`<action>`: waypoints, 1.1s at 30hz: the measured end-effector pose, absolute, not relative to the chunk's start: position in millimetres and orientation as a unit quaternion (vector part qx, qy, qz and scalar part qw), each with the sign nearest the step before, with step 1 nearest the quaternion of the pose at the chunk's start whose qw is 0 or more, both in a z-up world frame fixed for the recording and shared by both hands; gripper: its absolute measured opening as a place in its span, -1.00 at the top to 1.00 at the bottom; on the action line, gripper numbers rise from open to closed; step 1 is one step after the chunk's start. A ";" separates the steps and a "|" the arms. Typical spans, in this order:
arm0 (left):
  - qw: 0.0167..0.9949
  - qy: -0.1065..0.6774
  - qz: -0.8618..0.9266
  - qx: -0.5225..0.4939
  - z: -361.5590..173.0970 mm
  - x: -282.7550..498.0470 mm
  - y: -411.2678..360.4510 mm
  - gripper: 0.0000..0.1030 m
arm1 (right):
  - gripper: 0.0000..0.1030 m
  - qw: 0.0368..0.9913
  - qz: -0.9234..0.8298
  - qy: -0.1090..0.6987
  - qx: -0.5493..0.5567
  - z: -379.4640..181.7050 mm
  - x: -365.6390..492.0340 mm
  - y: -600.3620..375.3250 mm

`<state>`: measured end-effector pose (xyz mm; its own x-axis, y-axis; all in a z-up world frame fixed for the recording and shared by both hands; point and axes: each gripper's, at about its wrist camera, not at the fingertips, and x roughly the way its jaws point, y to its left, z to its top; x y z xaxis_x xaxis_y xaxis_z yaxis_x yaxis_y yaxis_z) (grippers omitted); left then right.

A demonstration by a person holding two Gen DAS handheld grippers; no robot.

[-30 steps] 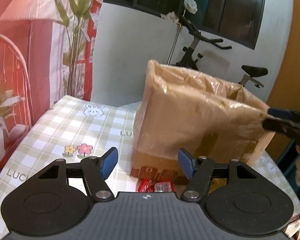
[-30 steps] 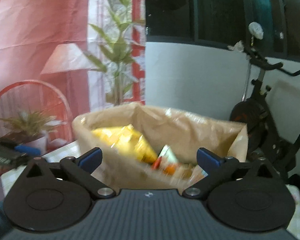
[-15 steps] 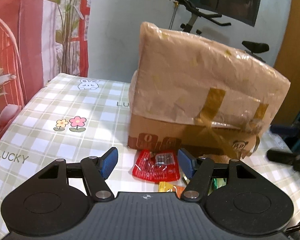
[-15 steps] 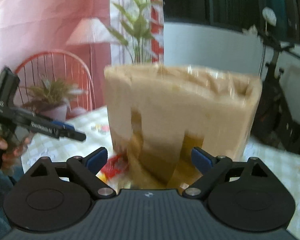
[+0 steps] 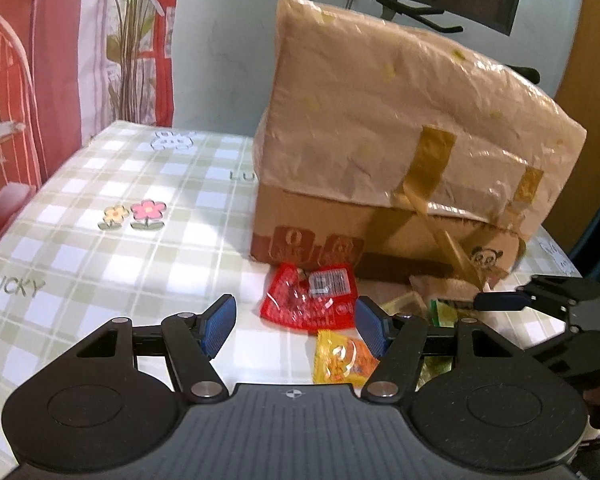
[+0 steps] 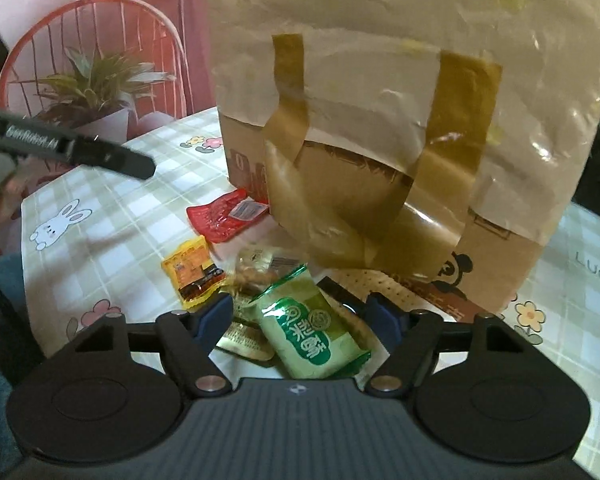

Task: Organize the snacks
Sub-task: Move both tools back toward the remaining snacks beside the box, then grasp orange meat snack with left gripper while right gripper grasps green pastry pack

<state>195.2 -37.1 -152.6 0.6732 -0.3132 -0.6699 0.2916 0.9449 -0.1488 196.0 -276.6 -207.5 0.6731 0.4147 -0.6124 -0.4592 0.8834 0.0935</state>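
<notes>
1. A second ago the cardboard box (image 5: 400, 148) stood mouth-up with snacks inside, and both views looked at it from higher up. Now it fills the upper right of the left wrist frame, seemingly overturned, its taped underside showing, and both cameras sit low over the desk (image 5: 100, 200).
2. The snacks have come out. A red packet (image 5: 310, 300) lies touching the box's lower edge at frame centre, with a yellow-orange packet (image 5: 346, 360) just below it.
3. My reading: the emptying step looks done, and sorting the loose packets comes next.
4. The left tongs (image 5: 292, 322) are released, blue pads wide apart, holding nothing. The right tongs (image 6: 300, 318) are likewise spread and empty.
5. Only the right wrist view shows the green packet (image 6: 312, 332) at lower centre, between its pads, overlapping a gold wrapper (image 6: 242, 340) and a brownish clear packet (image 6: 260, 268).
6. The left wrist view instead shows the right tongs at its right edge, beside the pile.
7. Whether the box still hides any snacks cannot be told.
</notes>
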 end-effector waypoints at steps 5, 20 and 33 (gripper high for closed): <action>0.901 0.392 -0.184 -0.019 -164.0 186.4 -43.3 -0.30 | -0.36 0.904 0.247 0.346 -0.037 -211.4 192.6 -273.8; 0.884 0.423 -0.195 -0.039 -176.8 181.9 -47.9 -0.19 | -0.02 0.901 0.244 0.359 0.016 -223.9 195.1 -278.7; 0.873 0.448 -0.193 -0.020 -192.8 186.6 -66.9 -0.14 | 0.13 0.928 0.212 0.305 0.011 -235.2 174.3 -271.7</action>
